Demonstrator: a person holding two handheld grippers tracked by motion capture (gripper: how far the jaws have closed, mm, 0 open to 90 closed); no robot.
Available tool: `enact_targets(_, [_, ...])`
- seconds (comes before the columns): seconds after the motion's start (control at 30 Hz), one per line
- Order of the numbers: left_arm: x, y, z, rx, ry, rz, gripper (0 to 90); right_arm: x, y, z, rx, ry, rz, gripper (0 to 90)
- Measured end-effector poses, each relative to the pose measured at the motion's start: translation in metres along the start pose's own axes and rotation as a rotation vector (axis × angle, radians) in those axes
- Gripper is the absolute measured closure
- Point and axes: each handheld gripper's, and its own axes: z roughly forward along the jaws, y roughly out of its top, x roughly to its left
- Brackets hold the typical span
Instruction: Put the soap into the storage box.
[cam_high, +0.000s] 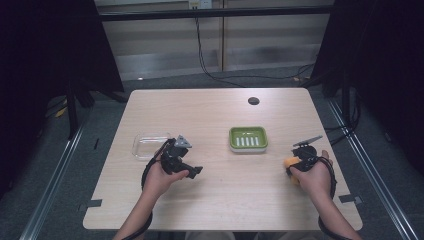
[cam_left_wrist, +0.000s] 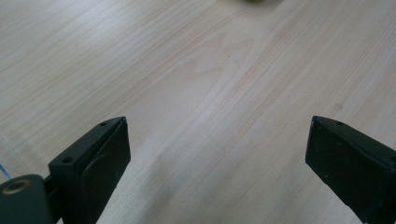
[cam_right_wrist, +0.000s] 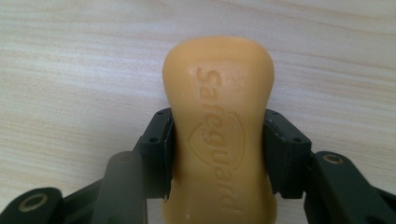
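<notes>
While one claw grips one soap.

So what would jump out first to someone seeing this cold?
The orange soap bar stamped Safeguard, pinched at its waist by the right gripper near the table's right edge. Next, the green soap dish at mid-table, and the left gripper held wide open over bare wood beside a clear tray.
</notes>
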Motion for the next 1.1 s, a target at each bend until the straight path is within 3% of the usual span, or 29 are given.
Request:
enact_targets(0.17, [-0.001, 0.001, 0.000, -0.001, -0.007, 0.004, 6.7, -0.006, 0.003, 0.000, 0.023, 0.049, -0.013, 50.1])
enact_targets(0.57, [-0.001, 0.000, 0.002, 0.009, -0.011, 0.010, 6.7, -0.017, 0.005, -0.009, 0.034, 0.100, -0.066, 50.2])
enact_targets(0.67, [-0.001, 0.000, 0.001, 0.008, -0.012, 0.003, 6.7, -0.017, 0.007, -0.013, 0.036, 0.090, -0.087, 50.2])
enact_targets(0.77, [0.000, -0.001, 0.001, 0.007, -0.009, 0.002, 6.6, -0.018, 0.009, -0.016, 0.035, 0.124, -0.110, 50.2])
enact_targets(0.83, [0.001, -0.001, 0.002, 0.010, -0.011, 0.006, 6.6, -0.018, 0.010, -0.016, 0.034, 0.131, -0.145, 50.2])
enact_targets(1.1, [0.002, -0.001, 0.001, 0.005, -0.011, 0.001, 6.6, -0.013, 0.017, -0.021, 0.037, 0.148, -0.202, 50.2])
